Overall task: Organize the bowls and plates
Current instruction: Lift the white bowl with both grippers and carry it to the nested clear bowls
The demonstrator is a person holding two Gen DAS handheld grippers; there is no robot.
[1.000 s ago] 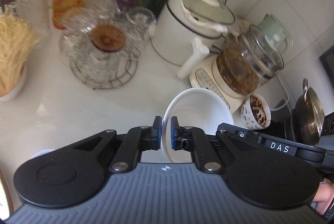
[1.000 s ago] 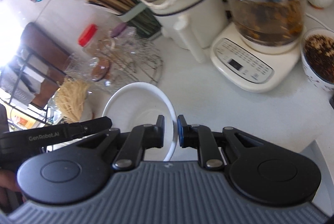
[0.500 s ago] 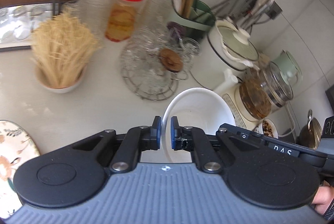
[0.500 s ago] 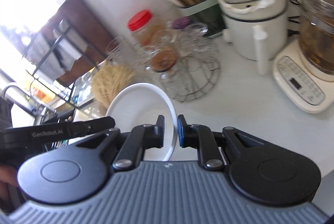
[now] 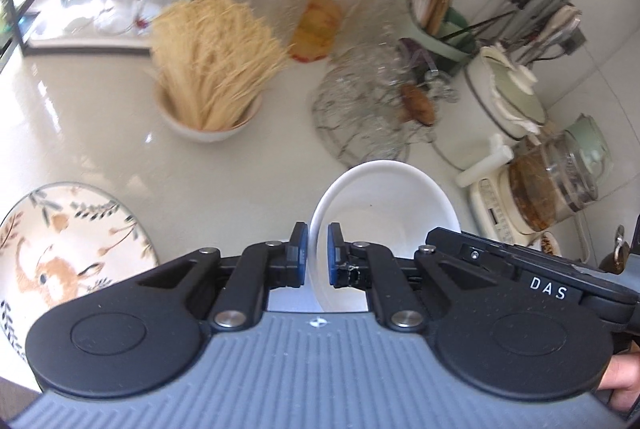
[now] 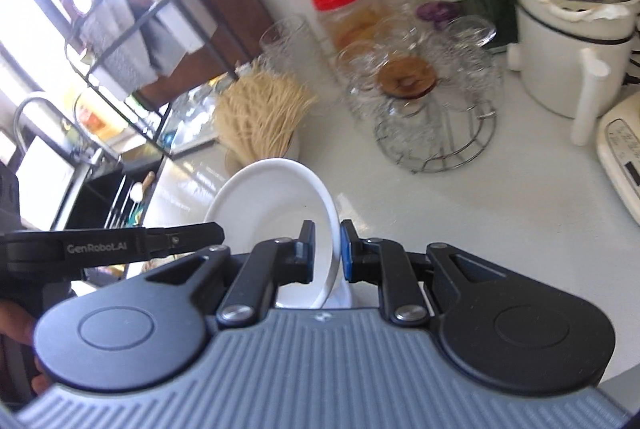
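A plain white bowl (image 5: pixel 384 205) hangs above the pale counter, gripped by both hands at once. My left gripper (image 5: pixel 318 255) is shut on its left rim, blue pads on either side of the wall. My right gripper (image 6: pixel 327 253) is shut on the bowl's (image 6: pixel 272 205) right rim in the same way. The other tool crosses each view: its black body (image 5: pixel 520 273) at the right of the left wrist view, its arm (image 6: pixel 120 249) at the left of the right wrist view. A floral plate (image 5: pixel 68 249) lies flat on the counter at the lower left.
Behind the bowl stand a white bowl of dry noodles (image 5: pixel 212 69), a wire rack of glass cups (image 5: pixel 368 109), a red-lidded jar (image 5: pixel 328 9), a chopstick holder (image 5: pixel 440 17), a white cooker (image 5: pixel 508 97) and a glass kettle on its base (image 5: pixel 548 185). A dark shelf rack (image 6: pixel 132 29) and sink tap (image 6: pixel 36 109) lie left.
Both grippers carried the white bowl leftward along the counter. The kettle and cooker slid to the right of both views, while the noodle bowl and the floral plate came in on the left.
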